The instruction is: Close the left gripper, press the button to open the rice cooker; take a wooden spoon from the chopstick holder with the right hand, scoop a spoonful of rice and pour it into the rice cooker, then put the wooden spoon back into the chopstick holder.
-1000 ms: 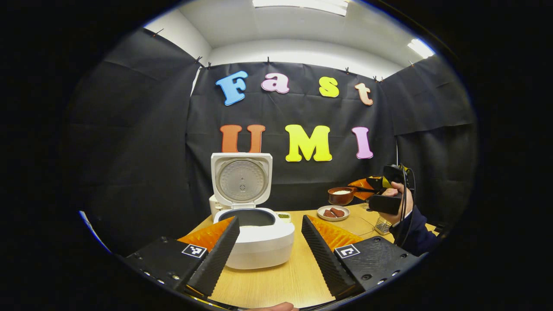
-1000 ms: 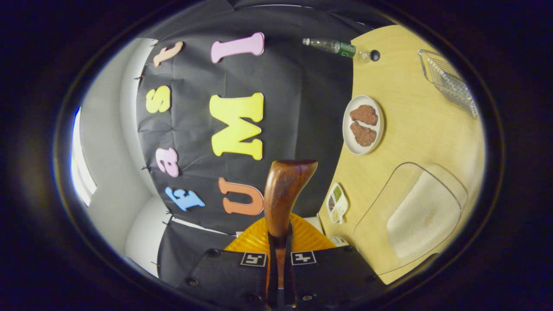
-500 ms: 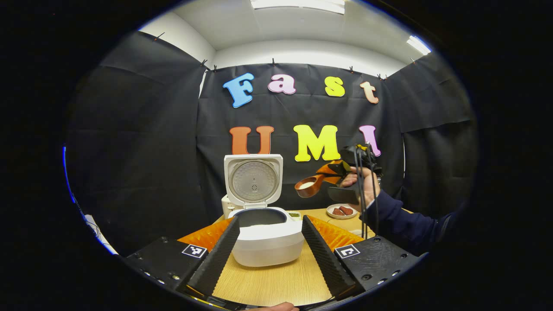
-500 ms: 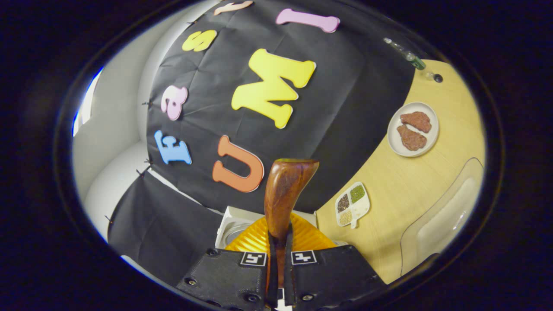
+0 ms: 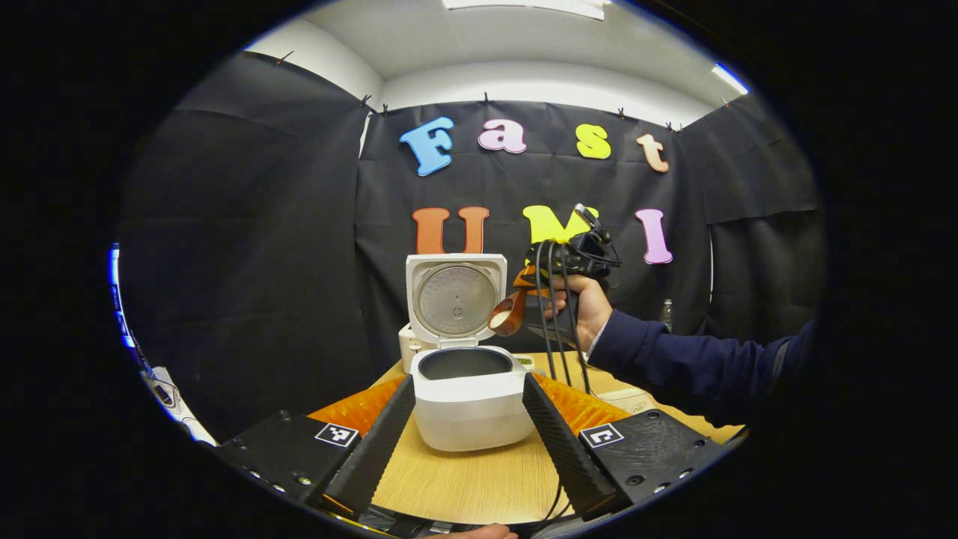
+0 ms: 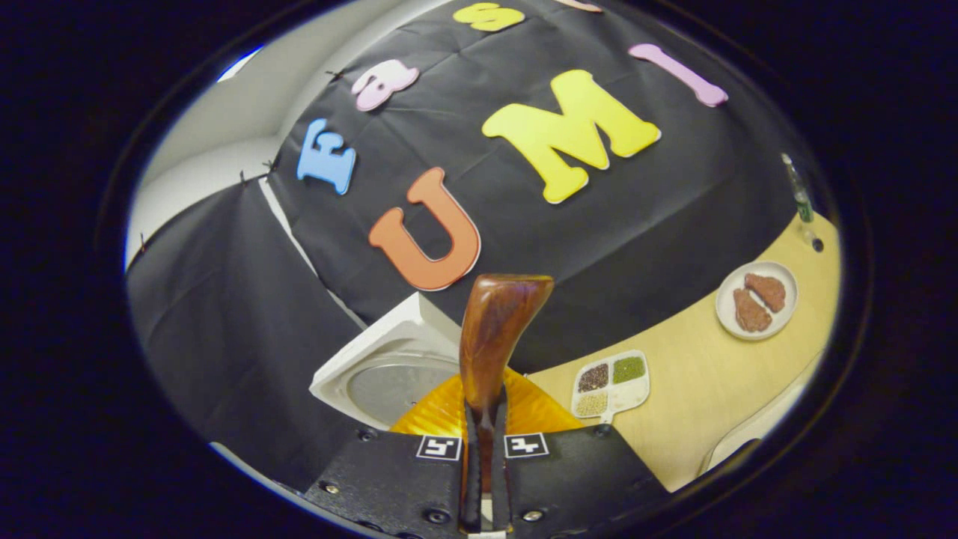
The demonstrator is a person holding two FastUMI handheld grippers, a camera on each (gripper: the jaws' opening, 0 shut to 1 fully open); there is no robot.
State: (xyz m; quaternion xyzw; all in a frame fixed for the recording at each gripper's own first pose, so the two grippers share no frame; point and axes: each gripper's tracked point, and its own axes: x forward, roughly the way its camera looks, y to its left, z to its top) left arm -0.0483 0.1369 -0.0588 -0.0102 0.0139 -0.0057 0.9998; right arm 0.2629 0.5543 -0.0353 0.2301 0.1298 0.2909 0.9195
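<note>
Cooker [image 5: 471, 400] stands on the table, lid up. Right gripper [image 6: 483, 457] is clamped on the spoon [image 5: 509, 314], tipped above the pot (rice showing in it). Left gripper [image 5: 468, 442] idles wide open, empty. Left: pouring, returning spoon.

Hand-held gripper [image 6: 483, 442] clamps wooden spoon [image 6: 494, 329] handle.
</note>
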